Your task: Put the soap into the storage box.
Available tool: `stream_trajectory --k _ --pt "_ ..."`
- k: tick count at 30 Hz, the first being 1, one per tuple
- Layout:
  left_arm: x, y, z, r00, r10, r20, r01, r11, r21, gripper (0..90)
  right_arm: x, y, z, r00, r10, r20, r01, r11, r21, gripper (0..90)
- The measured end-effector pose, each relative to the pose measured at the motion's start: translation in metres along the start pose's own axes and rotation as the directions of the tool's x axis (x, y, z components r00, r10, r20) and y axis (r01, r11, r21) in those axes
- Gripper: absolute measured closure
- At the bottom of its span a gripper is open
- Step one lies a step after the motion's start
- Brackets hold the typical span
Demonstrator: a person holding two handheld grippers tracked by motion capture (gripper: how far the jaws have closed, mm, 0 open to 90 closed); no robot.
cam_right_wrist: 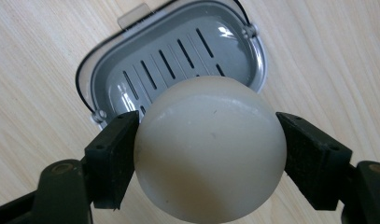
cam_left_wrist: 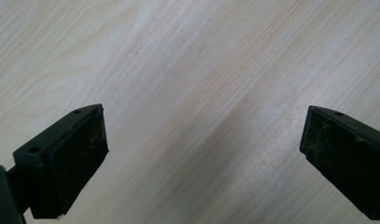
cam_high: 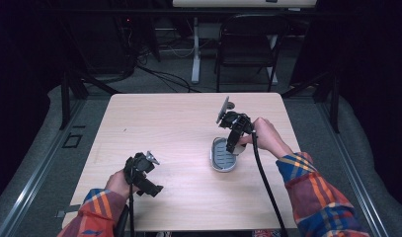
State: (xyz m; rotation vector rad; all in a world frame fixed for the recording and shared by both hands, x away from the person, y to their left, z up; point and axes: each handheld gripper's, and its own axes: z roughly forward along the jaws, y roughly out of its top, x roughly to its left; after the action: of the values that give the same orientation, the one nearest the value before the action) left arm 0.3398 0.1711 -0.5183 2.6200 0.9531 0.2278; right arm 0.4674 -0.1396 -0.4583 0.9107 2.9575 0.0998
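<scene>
1. Right gripper (cam_right_wrist: 208,154) is clamped on the round cream soap (cam_right_wrist: 210,149), hovering just above the grey soap dish (cam_right_wrist: 178,51) on the bench (cam_high: 164,128).
2. Soap looks hard, smooth and prob. slippery (curved sides give the pads little to bite), so grip across the widest part, as now.
3. Left gripper (cam_left_wrist: 204,149) has its jaws wide apart w/ nothing between, idle near the bench's front edge.

Bare table (cam_high: 164,123) left of the soap dish (cam_high: 223,155) seems passable.

No readable text, label or number anywhere.
</scene>
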Motion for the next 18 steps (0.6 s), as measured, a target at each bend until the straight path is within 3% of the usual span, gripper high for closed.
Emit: stream_trajectory --k 18 --pt "-0.001 -0.001 -0.001 1.0 -0.005 -0.001 0.005 1.0 -0.008 1.1 0.015 0.023 0.016 0.9988 -0.045 -0.019 0.045 0.9988 -0.019 24.6"
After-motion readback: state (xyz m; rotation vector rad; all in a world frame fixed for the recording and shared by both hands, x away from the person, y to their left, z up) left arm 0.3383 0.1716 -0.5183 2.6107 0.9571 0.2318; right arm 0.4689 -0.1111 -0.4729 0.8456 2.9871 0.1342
